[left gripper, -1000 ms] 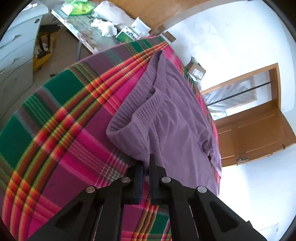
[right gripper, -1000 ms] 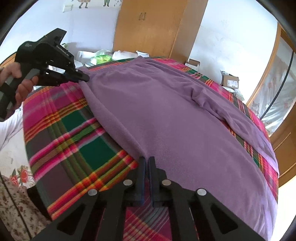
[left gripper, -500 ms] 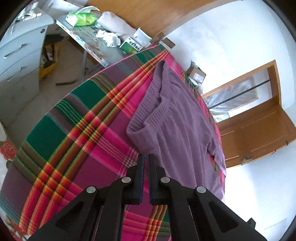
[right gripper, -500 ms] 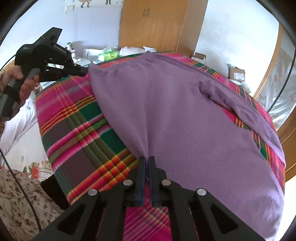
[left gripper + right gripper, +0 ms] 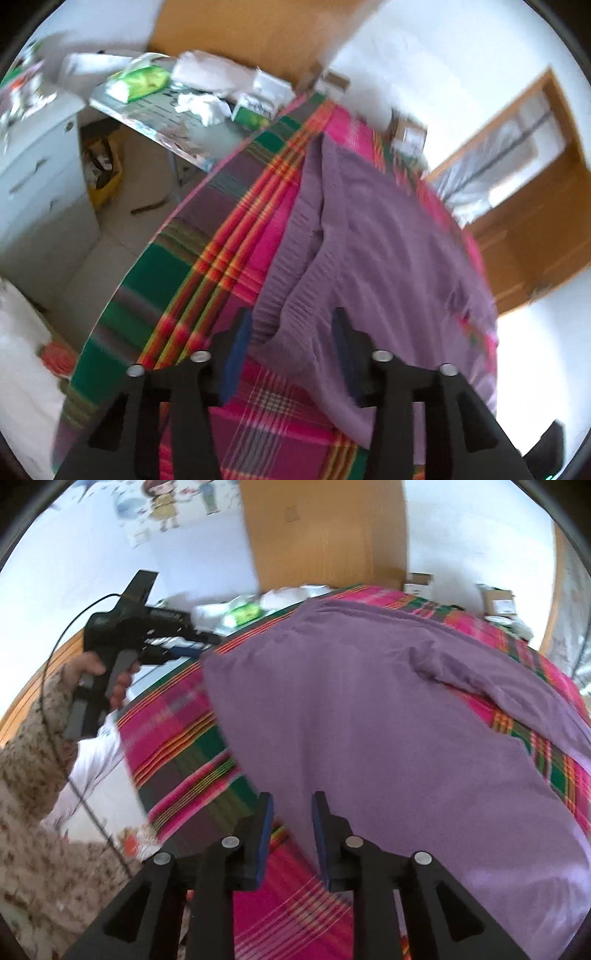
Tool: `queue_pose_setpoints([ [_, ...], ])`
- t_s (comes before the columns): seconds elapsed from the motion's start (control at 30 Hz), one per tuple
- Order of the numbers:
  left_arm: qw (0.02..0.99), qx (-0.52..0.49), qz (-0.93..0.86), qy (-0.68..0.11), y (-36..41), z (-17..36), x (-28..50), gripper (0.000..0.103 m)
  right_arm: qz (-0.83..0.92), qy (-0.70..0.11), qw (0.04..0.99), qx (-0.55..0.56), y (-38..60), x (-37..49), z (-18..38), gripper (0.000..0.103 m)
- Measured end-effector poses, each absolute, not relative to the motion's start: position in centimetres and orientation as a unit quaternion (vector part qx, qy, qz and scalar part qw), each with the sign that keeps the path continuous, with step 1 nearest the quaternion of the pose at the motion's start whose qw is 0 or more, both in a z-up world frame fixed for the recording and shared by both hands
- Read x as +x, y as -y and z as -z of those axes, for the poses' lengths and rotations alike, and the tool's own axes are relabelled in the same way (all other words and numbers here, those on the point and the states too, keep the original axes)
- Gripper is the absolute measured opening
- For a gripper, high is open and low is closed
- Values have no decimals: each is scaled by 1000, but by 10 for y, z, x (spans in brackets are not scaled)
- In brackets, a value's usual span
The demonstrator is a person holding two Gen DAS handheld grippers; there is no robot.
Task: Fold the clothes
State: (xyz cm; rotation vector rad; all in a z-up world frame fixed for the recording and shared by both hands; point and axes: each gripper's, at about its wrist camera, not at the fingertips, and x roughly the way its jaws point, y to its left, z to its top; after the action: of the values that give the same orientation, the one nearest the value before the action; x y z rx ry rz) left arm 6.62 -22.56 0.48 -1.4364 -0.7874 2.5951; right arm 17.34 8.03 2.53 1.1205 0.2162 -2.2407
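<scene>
- Black left gripper (image 5: 291, 332) and right gripper (image 5: 291, 827): I see both with fingers apart, gripping nothing, at the bed's near edge.
- Purple garment (image 5: 369, 709) lies spread on the plaid blanket (image 5: 207, 258); no tidy fold shows, so folding looks mostly left.

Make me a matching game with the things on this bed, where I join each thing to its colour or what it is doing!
Things:
1. soft purple knit garment
2. plaid pink-and-green blanket
3. left hand-held gripper
4. tall wooden wardrobe

Clues:
A. brown, standing against the far wall
B. open, with the garment's ribbed edge between its fingers
C. spread out flat on top of the blanket
D. striped, covering the bed under everything

Pairs: 1-C, 2-D, 3-B, 4-A
</scene>
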Motion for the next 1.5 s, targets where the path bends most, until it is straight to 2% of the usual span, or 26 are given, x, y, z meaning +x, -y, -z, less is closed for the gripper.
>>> queue_pose_setpoints([
  [0.23, 48, -488, -852, 184, 204, -1, 46, 48, 846, -73, 313, 426, -66, 160, -17, 25],
  [0.67, 57, -492, -853, 165, 200, -2, 19, 48, 847, -64, 313, 425, -47, 145, -8, 25],
  [0.7, 59, -488, -855, 165, 200, -4, 22, 45, 847, -62, 313, 426, -47, 144, -7, 25],
  [0.73, 61, -485, -857, 165, 200, -5, 24, 34, 846, -61, 312, 427, -46, 144, -6, 25],
  [1.0, 117, -483, -856, 142, 185, -5, 29, 33, 841, -61, 316, 435, -41, 144, 1, 25],
  [1.13, 87, -469, -864, 162, 199, -9, 23, 33, 841, -59, 317, 434, -41, 145, 1, 25],
  [1.33, 93, -486, -854, 161, 199, 1, 11, 33, 839, -59, 318, 437, -37, 144, 4, 25],
  [1.5, 142, -500, -834, 189, 196, 5, 9, 33, 837, -56, 321, 439, -34, 143, 5, 25],
])
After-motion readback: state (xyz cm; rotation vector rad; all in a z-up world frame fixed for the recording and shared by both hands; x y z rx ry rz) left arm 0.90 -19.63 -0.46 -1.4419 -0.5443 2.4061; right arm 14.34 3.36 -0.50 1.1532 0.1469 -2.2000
